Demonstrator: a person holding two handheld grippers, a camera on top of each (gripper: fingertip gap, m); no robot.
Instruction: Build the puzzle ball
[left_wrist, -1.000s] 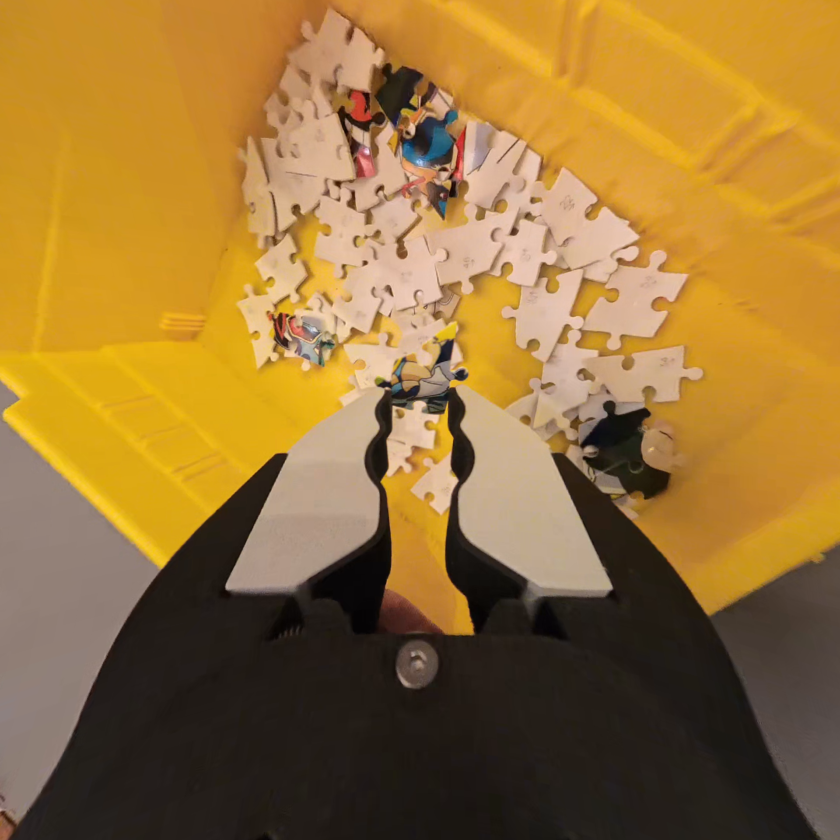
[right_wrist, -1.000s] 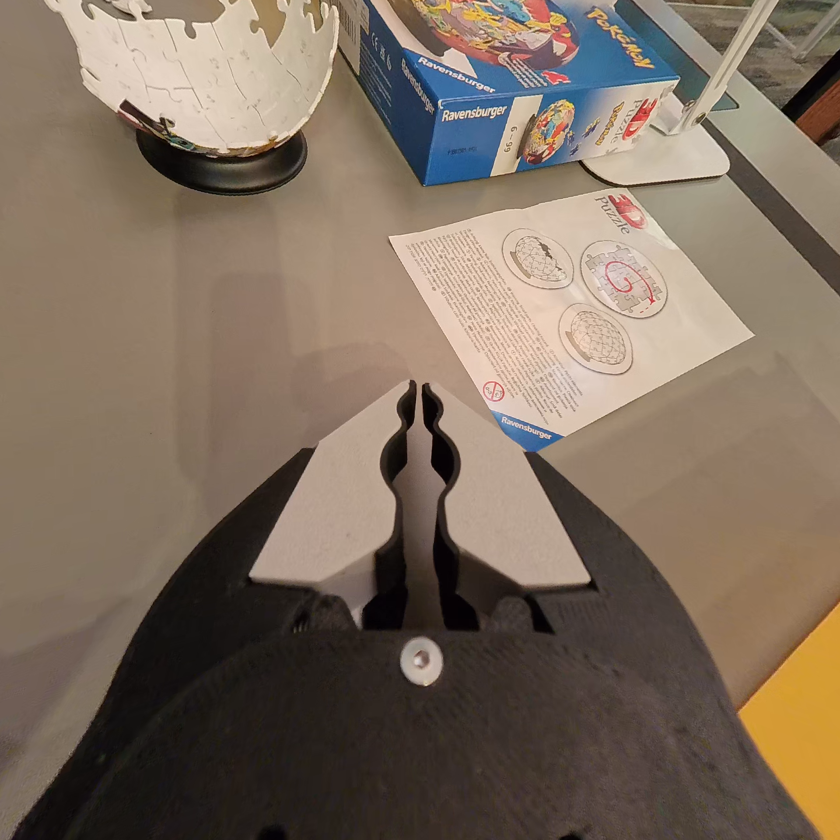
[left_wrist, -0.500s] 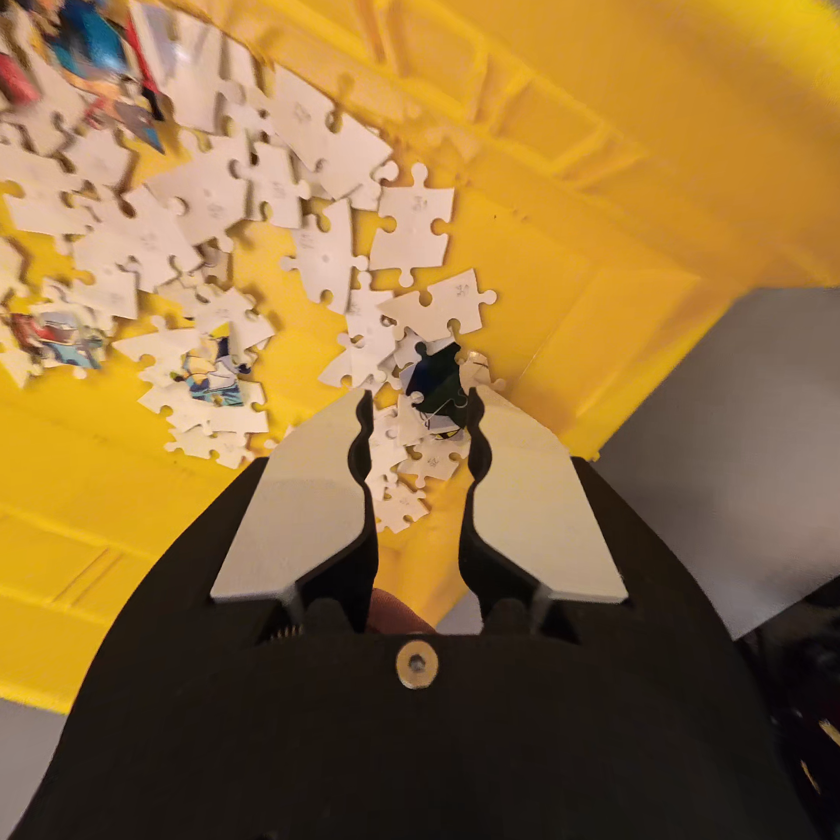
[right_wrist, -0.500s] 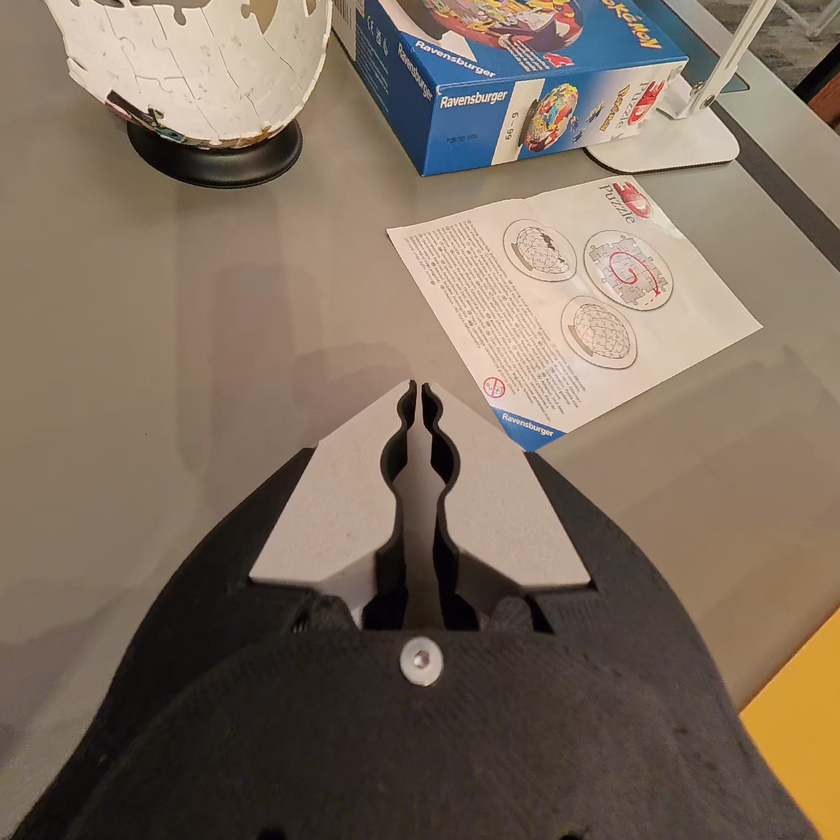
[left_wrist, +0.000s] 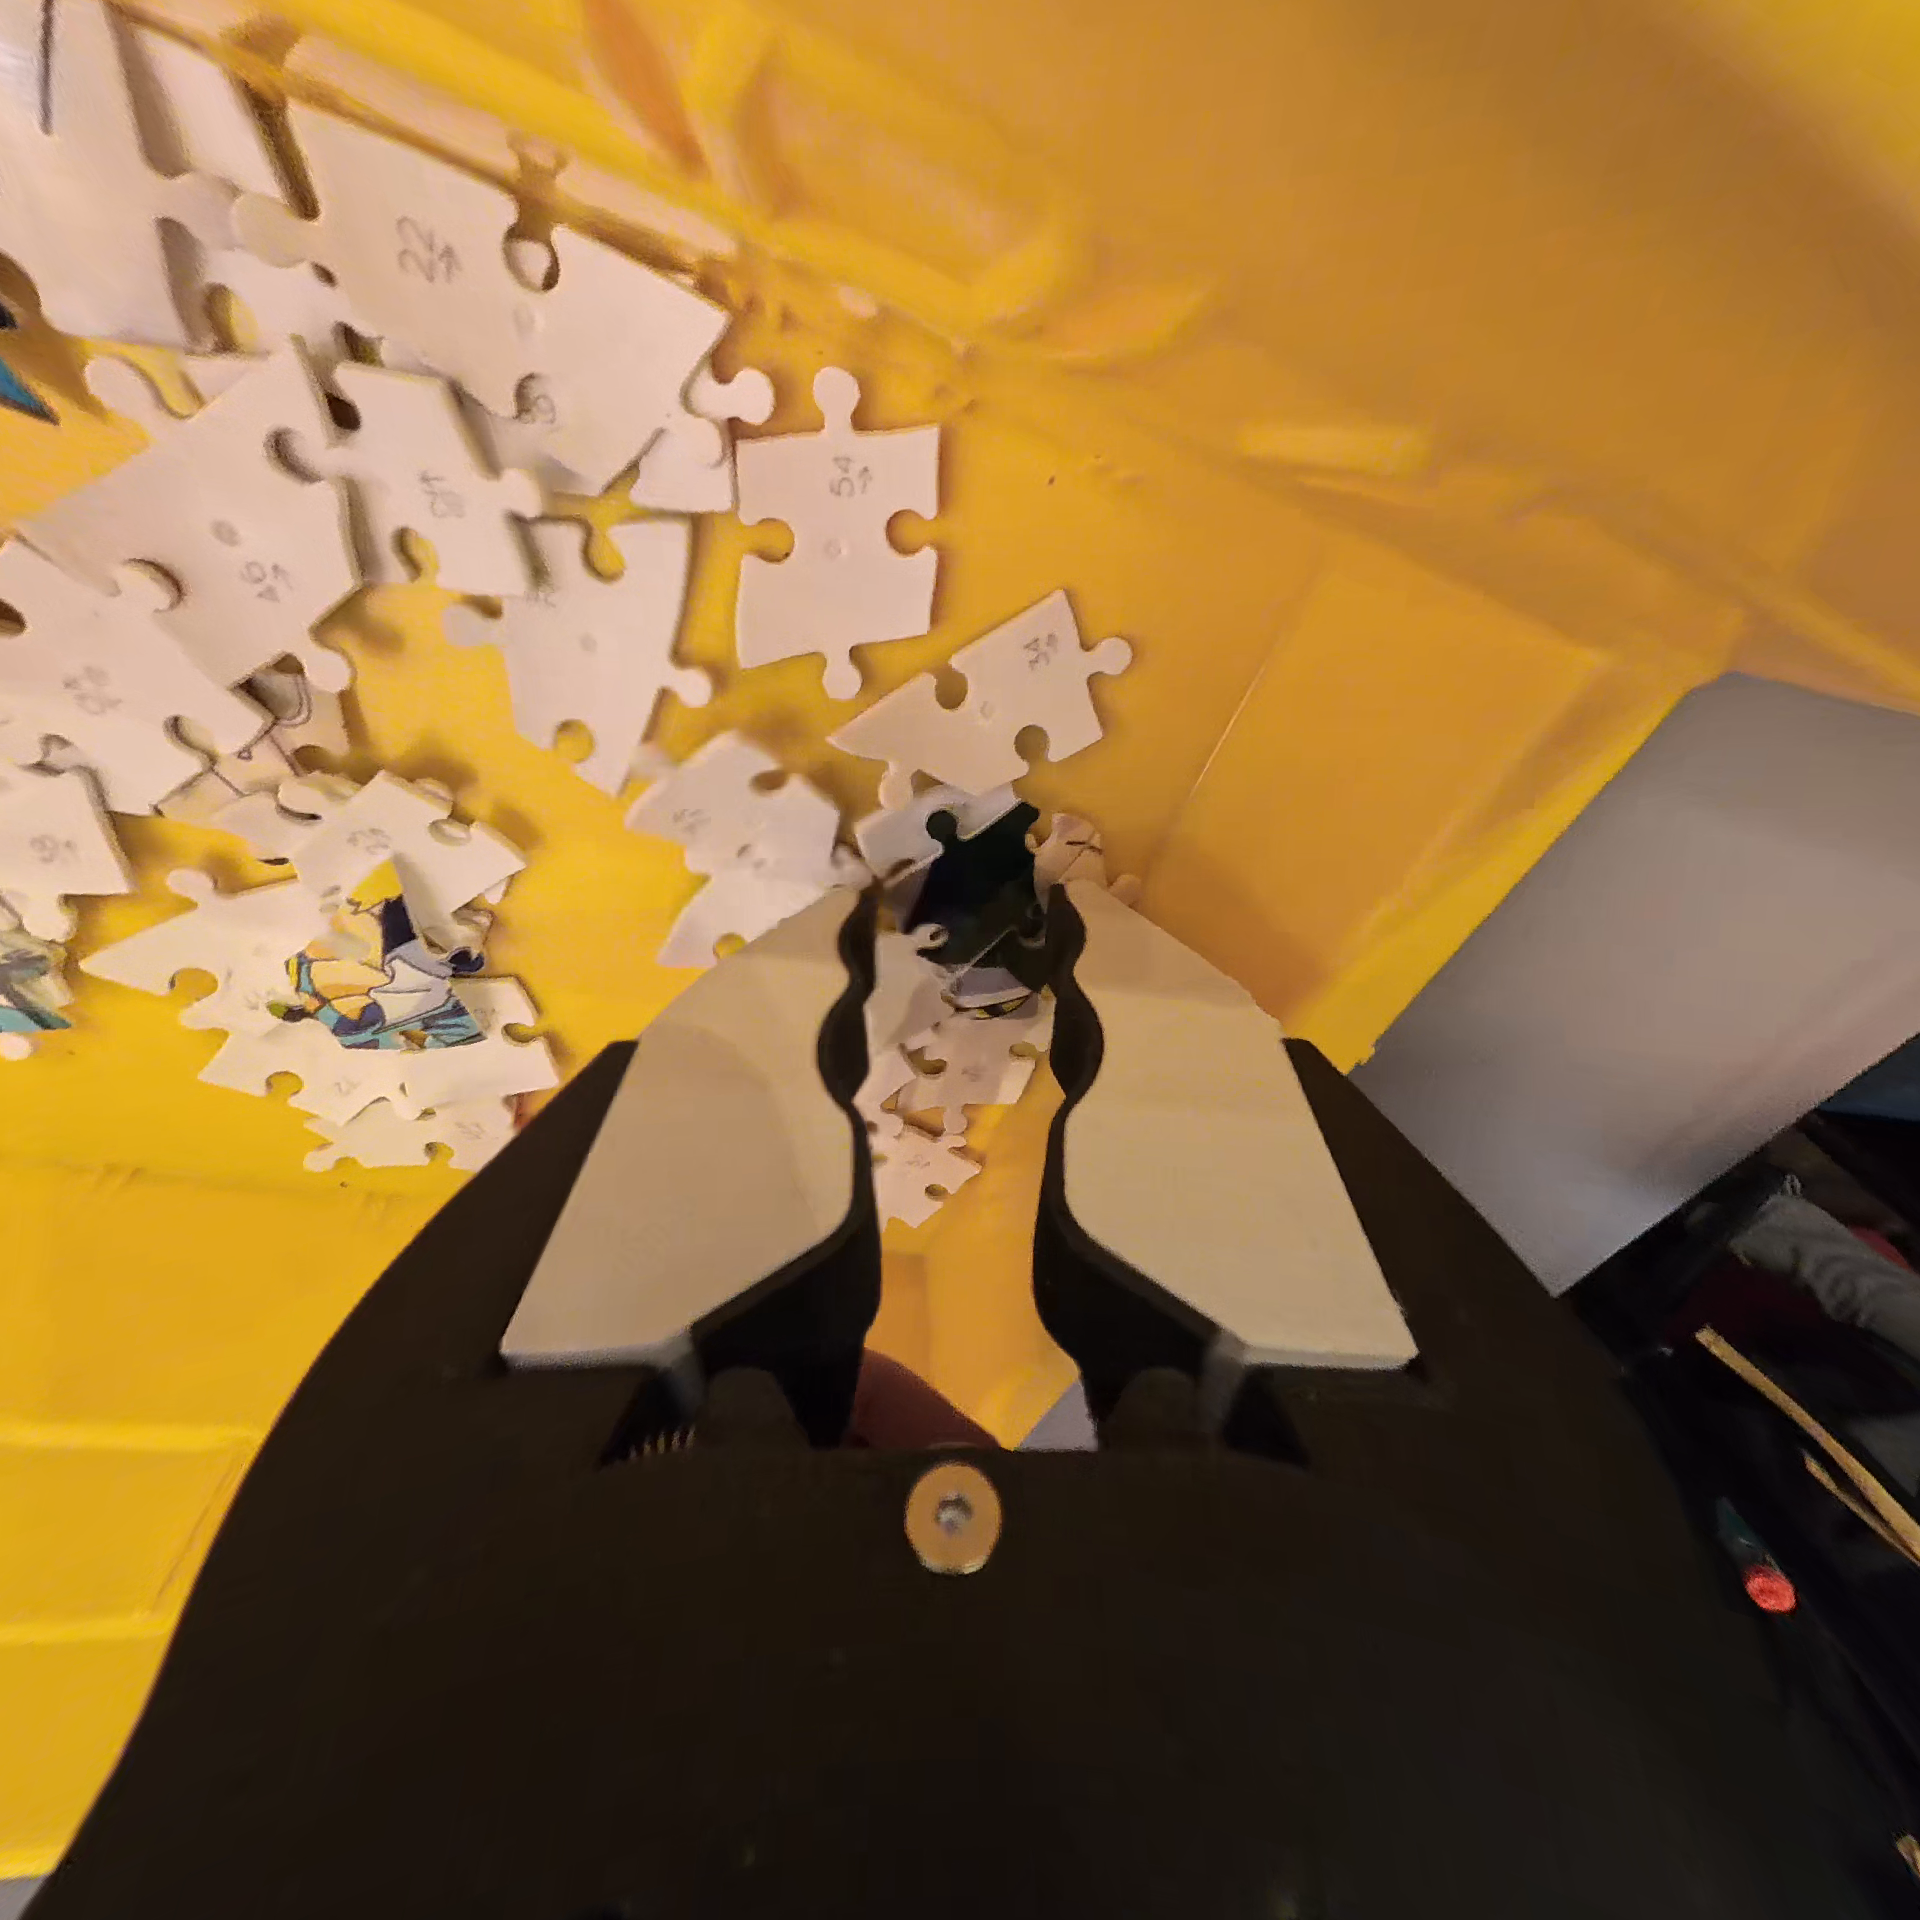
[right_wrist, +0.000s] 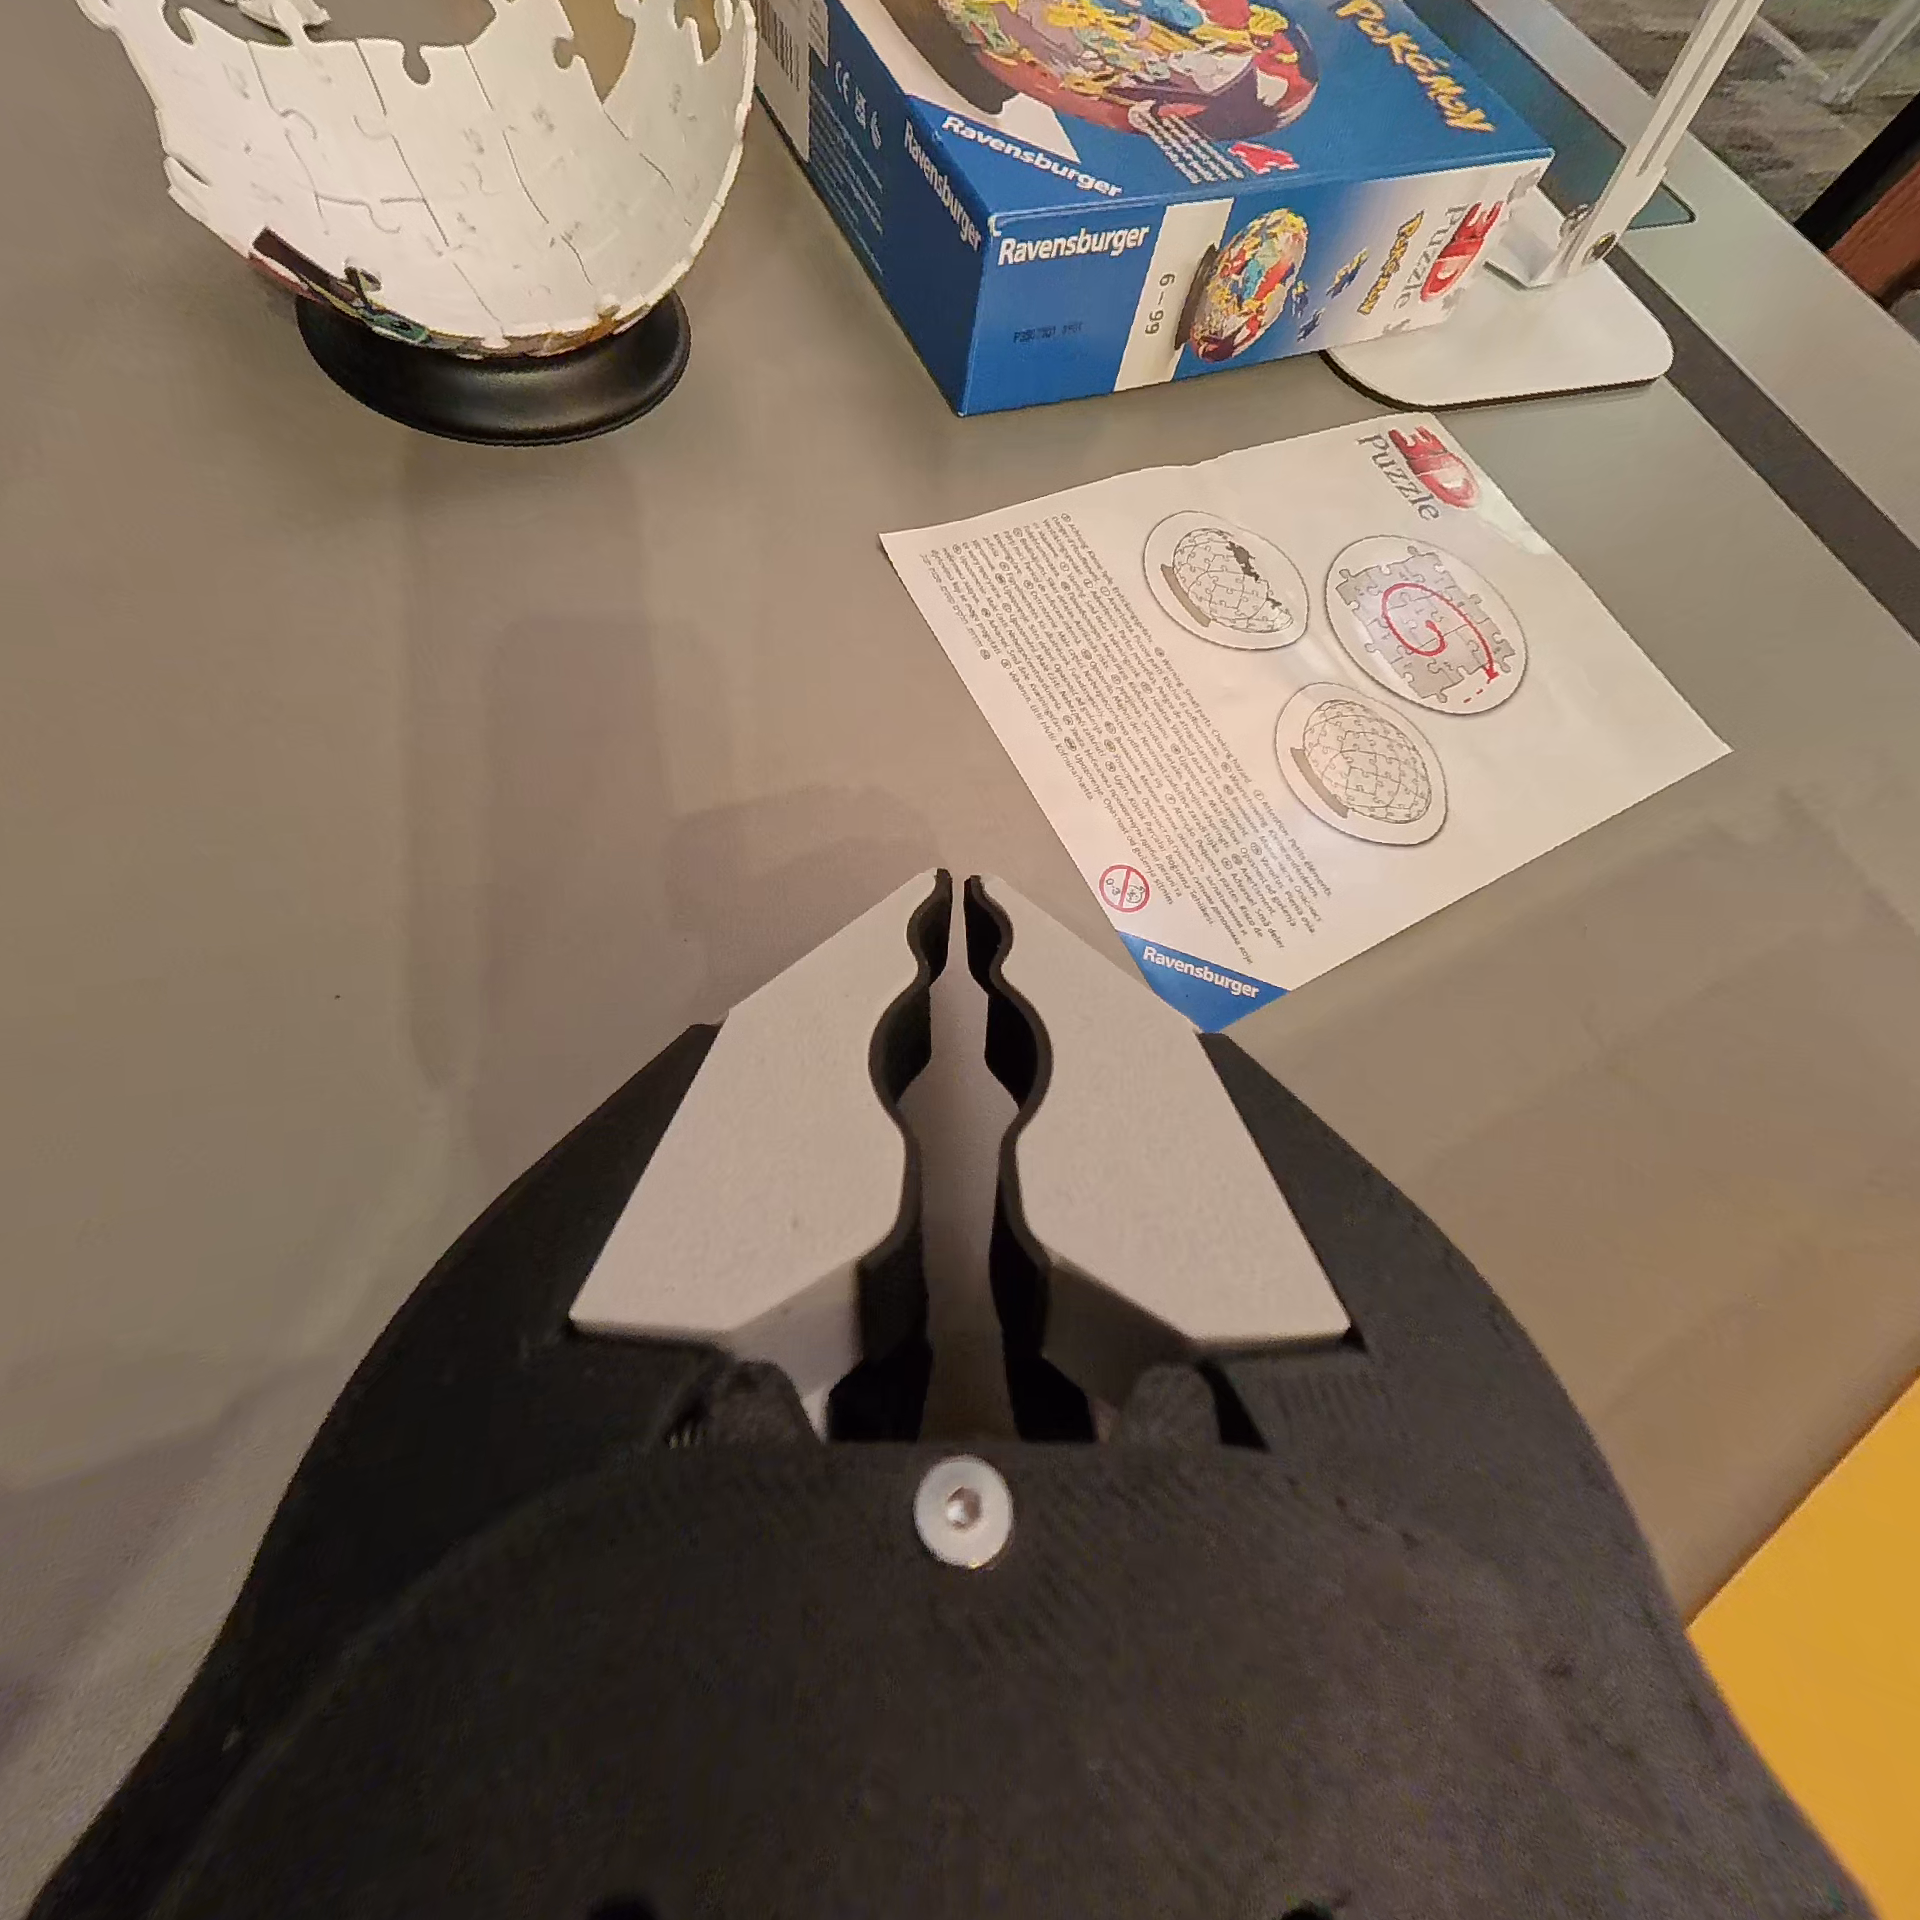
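My left gripper (left_wrist: 961, 909) reaches down into the yellow plastic bin (left_wrist: 1351, 364), its two grey fingers parted by a moderate gap with nothing pinched between them. Framed in that gap, in the bin's corner, lies a dark printed puzzle piece (left_wrist: 982, 894), picture side up, on top of a few white ones; I cannot tell whether my fingertips touch it or only hover just over it. The rest of the loose white puzzle pieces (left_wrist: 582, 613) lie scattered across the bin floor to the left, most of them blank side up with small printed numbers, and a colourful face-up piece (left_wrist: 390, 987) sits among them near my left finger. Past the bin's right edge I see a strip of grey table

My right gripper (right_wrist: 958, 883) hangs above the grey tabletop (right_wrist: 416, 779) with its jaws almost together, only a thin slit left at the tips, and it holds nothing. Ahead and to the left stands the half-built white puzzle ball (right_wrist: 447, 177), an open bowl with a jagged upper rim, seated on a round black stand (right_wrist: 499, 374). To its right lies a blue cardboard puzzle box (right_wrist: 1143, 187), beside that a white flat metal base with a slanting post (right_wrist: 1527, 343), and nearer me a white printed instruction sheet (right_wrist: 1299, 707) lies flat, just right of my fingertips
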